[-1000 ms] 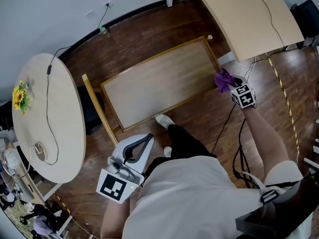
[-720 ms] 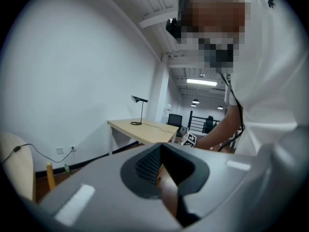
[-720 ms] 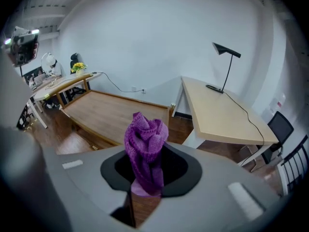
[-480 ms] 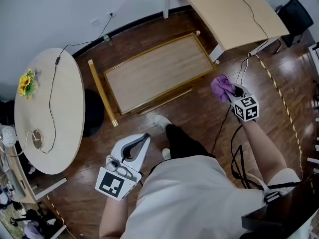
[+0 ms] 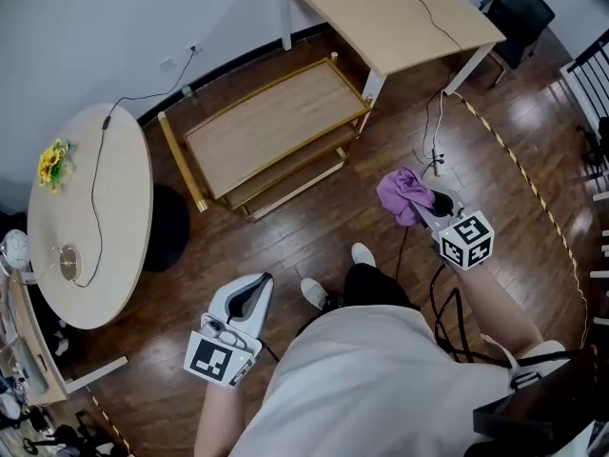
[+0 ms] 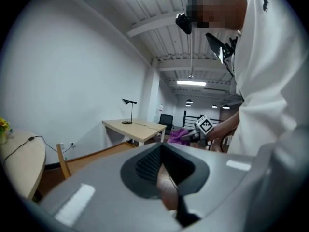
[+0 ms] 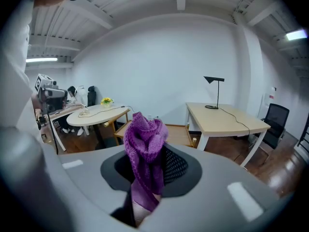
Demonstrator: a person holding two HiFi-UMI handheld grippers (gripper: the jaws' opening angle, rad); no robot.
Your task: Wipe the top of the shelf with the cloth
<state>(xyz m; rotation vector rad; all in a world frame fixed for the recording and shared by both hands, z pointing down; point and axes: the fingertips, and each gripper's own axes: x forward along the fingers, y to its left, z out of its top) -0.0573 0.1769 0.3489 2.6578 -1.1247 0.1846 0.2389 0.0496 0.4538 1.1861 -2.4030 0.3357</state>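
The low wooden shelf (image 5: 271, 122) stands on the dark floor at the upper middle of the head view, its top bare. My right gripper (image 5: 419, 203) is well away from it, down and to the right, shut on a bunched purple cloth (image 5: 402, 193). In the right gripper view the cloth (image 7: 145, 144) stands up between the jaws, with the shelf (image 7: 179, 133) far behind it. My left gripper (image 5: 262, 280) hangs over the floor near the person's feet, shut with nothing in it. Past its jaws the left gripper view shows the shelf (image 6: 96, 152) in the distance.
An oval table (image 5: 90, 217) with yellow flowers stands at the left. A rectangular desk (image 5: 381, 12) stands just beyond the shelf's right end, with a black chair (image 5: 519, 8) behind it. Cables (image 5: 433, 150) and a striped tape line cross the floor at the right.
The person has backed away from the shelf. The right gripper with the cloth has come off the shelf's right end, and both grippers now lie farther from the shelf.
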